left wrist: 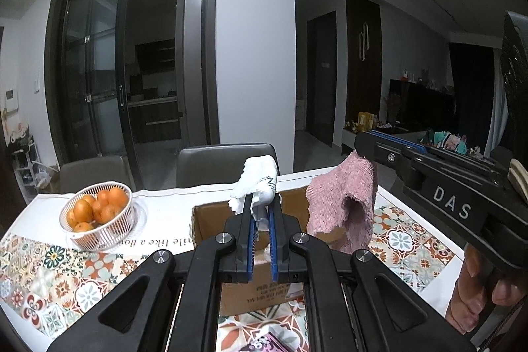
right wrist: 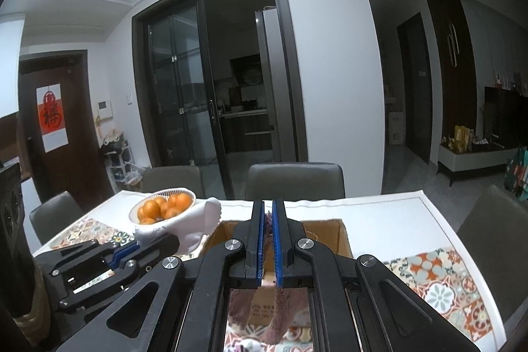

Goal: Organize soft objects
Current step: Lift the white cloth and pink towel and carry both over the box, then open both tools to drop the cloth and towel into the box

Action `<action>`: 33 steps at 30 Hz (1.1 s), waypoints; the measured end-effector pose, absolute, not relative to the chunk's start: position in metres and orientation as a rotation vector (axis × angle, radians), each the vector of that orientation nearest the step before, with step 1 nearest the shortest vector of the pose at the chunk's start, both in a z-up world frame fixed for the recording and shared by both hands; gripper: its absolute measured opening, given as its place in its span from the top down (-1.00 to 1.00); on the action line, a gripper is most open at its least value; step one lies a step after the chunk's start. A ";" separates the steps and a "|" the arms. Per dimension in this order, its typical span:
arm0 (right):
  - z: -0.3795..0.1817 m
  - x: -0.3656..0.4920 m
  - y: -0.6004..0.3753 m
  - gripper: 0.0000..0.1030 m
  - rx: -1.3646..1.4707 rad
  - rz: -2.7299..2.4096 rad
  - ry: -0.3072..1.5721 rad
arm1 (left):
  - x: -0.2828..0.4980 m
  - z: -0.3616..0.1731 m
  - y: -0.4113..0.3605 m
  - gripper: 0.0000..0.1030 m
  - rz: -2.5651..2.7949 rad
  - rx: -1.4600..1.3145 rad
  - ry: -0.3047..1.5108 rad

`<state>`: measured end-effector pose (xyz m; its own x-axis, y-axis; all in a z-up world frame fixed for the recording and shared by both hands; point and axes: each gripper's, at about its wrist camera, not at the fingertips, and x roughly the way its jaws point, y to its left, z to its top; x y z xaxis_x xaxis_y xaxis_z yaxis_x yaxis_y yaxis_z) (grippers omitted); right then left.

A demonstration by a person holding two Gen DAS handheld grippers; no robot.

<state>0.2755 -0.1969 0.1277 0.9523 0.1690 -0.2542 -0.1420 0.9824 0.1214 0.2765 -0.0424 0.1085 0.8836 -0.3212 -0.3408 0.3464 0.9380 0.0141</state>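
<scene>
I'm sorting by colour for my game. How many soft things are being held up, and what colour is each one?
White soft things: 1, the white sock held in the left gripper
Pink soft things: 1, the pink fuzzy cloth held in the right gripper
Total: 2

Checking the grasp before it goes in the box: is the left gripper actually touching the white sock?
Touching. The left wrist view shows the left gripper shut on the white sock, cloth pinched between its blue pads above the cardboard box.

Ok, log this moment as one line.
left gripper: shut on white sock | right gripper: shut on pink cloth | both above cardboard box
</scene>
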 end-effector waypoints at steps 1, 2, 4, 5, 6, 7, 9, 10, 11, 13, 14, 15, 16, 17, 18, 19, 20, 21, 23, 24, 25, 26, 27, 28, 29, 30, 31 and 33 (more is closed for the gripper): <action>0.129 0.279 -0.198 0.88 0.105 0.160 0.266 | 0.279 0.109 -0.043 0.83 -0.348 0.077 0.341; 0.130 0.282 -0.198 0.88 0.107 0.161 0.266 | 0.281 0.110 -0.044 0.83 -0.347 0.078 0.339; 0.132 0.289 -0.199 0.88 0.108 0.160 0.262 | 0.286 0.112 -0.045 0.83 -0.346 0.081 0.335; 0.134 0.292 -0.199 0.88 0.106 0.158 0.258 | 0.289 0.113 -0.046 0.83 -0.345 0.082 0.334; 0.135 0.295 -0.199 0.88 0.102 0.157 0.256 | 0.293 0.113 -0.047 0.83 -0.345 0.083 0.333; 0.137 0.299 -0.199 0.88 0.097 0.157 0.253 | 0.296 0.114 -0.048 0.83 -0.345 0.085 0.331; 0.139 0.305 -0.199 0.88 0.092 0.159 0.249 | 0.303 0.115 -0.050 0.83 -0.342 0.089 0.327; 0.141 0.309 -0.198 0.88 0.086 0.159 0.246 | 0.306 0.115 -0.050 0.83 -0.342 0.089 0.326; 0.141 0.312 -0.197 0.88 0.080 0.157 0.244 | 0.309 0.116 -0.051 0.83 -0.341 0.090 0.326; 0.142 0.321 -0.196 0.88 0.077 0.158 0.244 | 0.316 0.114 -0.052 0.83 -0.341 0.086 0.330; 0.141 0.324 -0.196 0.88 0.077 0.159 0.245 | 0.320 0.112 -0.052 0.83 -0.341 0.085 0.334; 0.141 0.328 -0.196 0.88 0.076 0.158 0.248 | 0.323 0.111 -0.052 0.83 -0.341 0.084 0.339; 0.139 0.332 -0.196 0.88 0.076 0.159 0.251 | 0.327 0.109 -0.053 0.83 -0.342 0.084 0.344; 0.137 0.335 -0.195 0.88 0.075 0.161 0.254 | 0.331 0.107 -0.054 0.83 -0.342 0.084 0.351; 0.136 0.338 -0.195 0.88 0.074 0.161 0.259 | 0.336 0.103 -0.055 0.83 -0.341 0.083 0.363; 0.133 0.343 -0.195 0.88 0.074 0.162 0.265 | 0.339 0.100 -0.055 0.83 -0.341 0.083 0.372; 0.129 0.347 -0.196 0.88 0.073 0.162 0.273 | 0.343 0.097 -0.056 0.83 -0.343 0.082 0.384; 0.126 0.351 -0.196 0.88 0.074 0.162 0.281 | 0.348 0.093 -0.056 0.83 -0.344 0.081 0.396; 0.118 0.359 -0.197 0.88 0.079 0.165 0.303 | 0.355 0.084 -0.058 0.83 -0.343 0.081 0.422; 0.113 0.363 -0.198 0.88 0.081 0.166 0.314 | 0.358 0.079 -0.060 0.83 -0.342 0.084 0.434; 0.108 0.367 -0.199 0.88 0.084 0.165 0.328 | 0.362 0.074 -0.062 0.83 -0.340 0.087 0.449; 0.102 0.371 -0.200 0.88 0.088 0.166 0.344 | 0.364 0.069 -0.063 0.83 -0.341 0.089 0.462; 0.097 0.374 -0.201 0.88 0.094 0.167 0.359 | 0.368 0.063 -0.065 0.83 -0.341 0.092 0.479; 0.091 0.378 -0.203 0.88 0.099 0.166 0.377 | 0.369 0.059 -0.066 0.83 -0.341 0.096 0.489; 0.086 0.381 -0.204 0.88 0.100 0.164 0.392 | 0.371 0.055 -0.067 0.83 -0.340 0.099 0.500; 0.081 0.385 -0.206 0.88 0.102 0.160 0.405 | 0.373 0.050 -0.069 0.83 -0.339 0.103 0.512; 0.075 0.388 -0.208 0.88 0.103 0.156 0.422 | 0.376 0.045 -0.071 0.83 -0.341 0.104 0.526; 0.066 0.393 -0.212 0.88 0.108 0.152 0.453 | 0.379 0.038 -0.073 0.83 -0.344 0.105 0.548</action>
